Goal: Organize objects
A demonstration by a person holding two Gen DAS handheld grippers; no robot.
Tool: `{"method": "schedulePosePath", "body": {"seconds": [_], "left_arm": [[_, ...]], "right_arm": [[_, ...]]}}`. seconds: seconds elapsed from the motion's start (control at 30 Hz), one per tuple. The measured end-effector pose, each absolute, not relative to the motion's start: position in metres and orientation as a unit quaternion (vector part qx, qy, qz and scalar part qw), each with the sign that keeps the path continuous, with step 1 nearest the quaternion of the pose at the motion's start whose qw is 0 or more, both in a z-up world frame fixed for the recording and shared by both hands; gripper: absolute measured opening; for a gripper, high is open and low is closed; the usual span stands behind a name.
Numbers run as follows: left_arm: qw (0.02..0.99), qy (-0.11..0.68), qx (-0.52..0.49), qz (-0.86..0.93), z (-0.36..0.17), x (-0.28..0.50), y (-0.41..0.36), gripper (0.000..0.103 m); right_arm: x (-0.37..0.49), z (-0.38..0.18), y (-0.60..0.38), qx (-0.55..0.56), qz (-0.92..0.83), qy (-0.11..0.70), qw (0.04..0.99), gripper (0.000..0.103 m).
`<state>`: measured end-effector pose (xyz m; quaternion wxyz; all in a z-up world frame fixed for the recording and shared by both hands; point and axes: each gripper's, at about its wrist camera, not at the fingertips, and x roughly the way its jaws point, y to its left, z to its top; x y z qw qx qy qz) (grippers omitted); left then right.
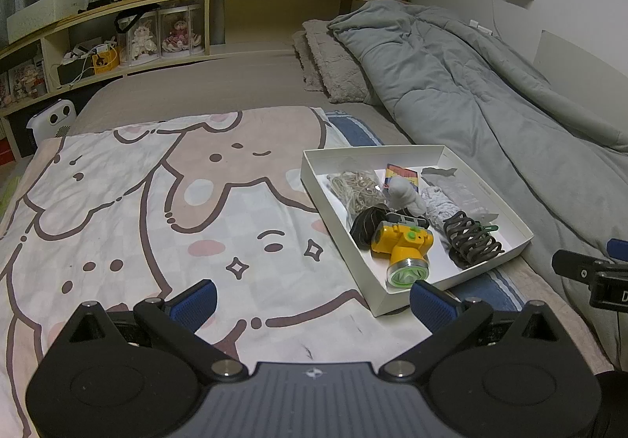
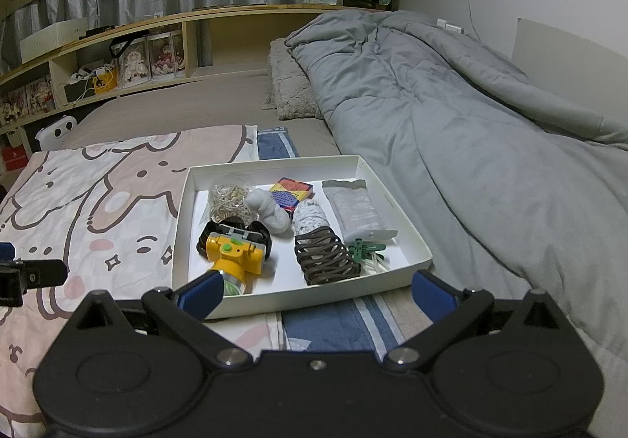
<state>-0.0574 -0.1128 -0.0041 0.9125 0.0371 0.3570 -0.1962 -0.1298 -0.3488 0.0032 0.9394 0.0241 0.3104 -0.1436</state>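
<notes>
Right gripper (image 2: 316,294) is hovering jaws apart, empty, just short of the white tray (image 2: 314,296) sitting on the bed; left gripper (image 1: 312,300) is also hanging open and empty over the cartoon blanket (image 1: 137,202), off the tray's near-left corner. Yellow headlamp (image 2: 235,255) is lying at the tray's front-left, long axis running front-to-back, lens pointing at the near wall, strap bunched behind. Risks: soft bedding is giving under the tray, so a push could tip it; the strap could be snagging the brown cord bundle (image 2: 325,257) beside it.
</notes>
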Motion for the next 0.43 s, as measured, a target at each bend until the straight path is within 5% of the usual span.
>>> {"method": "schedulePosePath", "body": {"seconds": [0.43], "left_arm": [[0.913, 0.357, 0.036, -0.197, -0.0029, -0.0595, -0.1145, 0.103]], "right_arm": [[-0.1295, 0.0033, -0.3496, 0.024, -0.143, 0.311, 0.939, 0.103]]}}
